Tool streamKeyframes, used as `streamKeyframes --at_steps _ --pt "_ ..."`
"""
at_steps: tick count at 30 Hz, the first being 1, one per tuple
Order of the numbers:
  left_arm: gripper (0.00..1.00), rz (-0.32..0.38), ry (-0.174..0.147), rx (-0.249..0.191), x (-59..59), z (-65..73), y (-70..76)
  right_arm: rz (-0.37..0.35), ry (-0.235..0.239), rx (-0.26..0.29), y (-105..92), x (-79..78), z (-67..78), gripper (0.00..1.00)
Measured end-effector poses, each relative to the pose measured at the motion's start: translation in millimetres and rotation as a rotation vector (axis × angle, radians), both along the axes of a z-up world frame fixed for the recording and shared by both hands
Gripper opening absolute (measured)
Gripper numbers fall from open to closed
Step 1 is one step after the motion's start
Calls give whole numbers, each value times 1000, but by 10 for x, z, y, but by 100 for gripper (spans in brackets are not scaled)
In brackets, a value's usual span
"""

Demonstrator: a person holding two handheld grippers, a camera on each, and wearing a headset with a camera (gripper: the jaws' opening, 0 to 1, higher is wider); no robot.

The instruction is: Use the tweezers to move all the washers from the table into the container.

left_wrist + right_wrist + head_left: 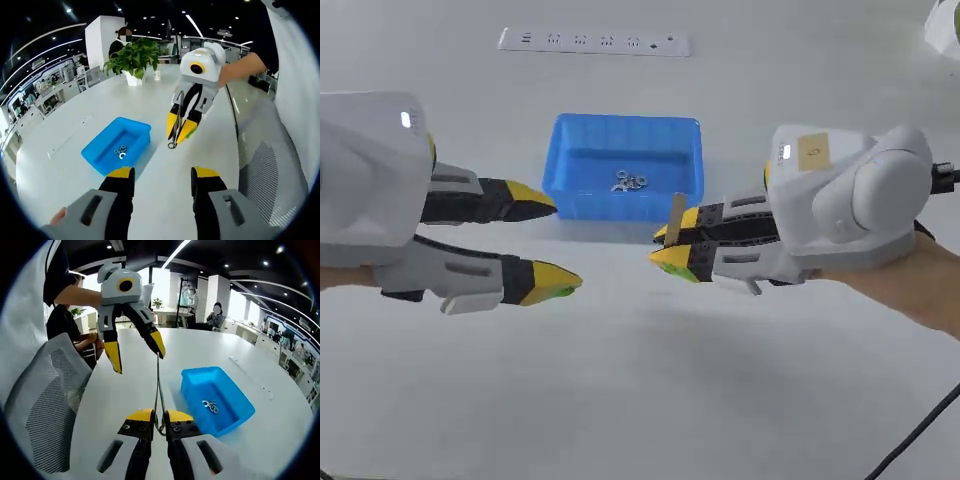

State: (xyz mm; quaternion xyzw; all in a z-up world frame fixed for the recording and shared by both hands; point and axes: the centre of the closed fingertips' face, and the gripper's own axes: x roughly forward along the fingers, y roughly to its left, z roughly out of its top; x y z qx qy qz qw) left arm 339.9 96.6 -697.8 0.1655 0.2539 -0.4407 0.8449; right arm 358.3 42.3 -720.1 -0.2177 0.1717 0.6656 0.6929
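The container (570, 165) is a shallow, rectangular tub of glossy blue plastic with rounded corners. It sits on a smooth, matte white table (640, 380). A small cluster of metal ring-shaped washers (630, 181) lies in the middle of its floor. They overlap, so they can't be counted.

The left gripper (548, 240) has a white moulded shell and black jaws capped in yellow. The jaws are spread wide with nothing between them. The right gripper (665, 248) is built the same way, and its jaws are pressed together on thin metal tweezers (675, 215). It hovers over the table, just in front of the container's near wall.

In the right gripper view the tweezers (159, 385) run forward as two slim steel blades from between the closed jaws. In the left gripper view the far end of the tweezers (173, 135) shows a tiny loop shape. Whether that is a washer or the tweezers' own tip is too small to tell.

A flat white power strip (592, 41) lies beyond the container, and its markings are unreadable. A pale yellow sticker (812, 153) on the right gripper bears a mark too blurred to read. A grey mesh chair (45, 400) is cut off at the edge of the view. A leafy potted plant (135, 57) stands at the far end of the table.
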Motion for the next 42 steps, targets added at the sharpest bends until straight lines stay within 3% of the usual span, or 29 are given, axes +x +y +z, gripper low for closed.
streamKeyframes --at_steps 2,5,10,14,17,21,24,31,35,42 --pt "57 46 -15 -18 23 17 50 9 -21 -7 13 5 45 10" --pt "65 84 -8 -23 10 -1 135 15 -42 -13 26 11 130 10" --pt "72 95 9 -66 -63 19 144 25 -71 -16 50 37 272 10" --pt "78 95 8 -58 -151 -36 159 21 -83 -7 90 94 405 10" --pt "83 112 25 -63 -181 -81 188 -2 -98 20 153 189 527 10" --pt "83 121 13 -82 -187 -56 209 -27 -130 44 255 373 697 10" --pt "85 122 21 -96 -183 -56 207 -43 -141 65 346 555 772 10" --pt "87 141 39 -103 -154 -109 267 -52 -165 48 547 868 626 10" --pt "88 150 57 -101 -157 -148 311 -46 -165 11 644 1019 392 10" --pt "89 176 73 -108 -108 -194 364 -37 -137 -40 696 1149 27 10"
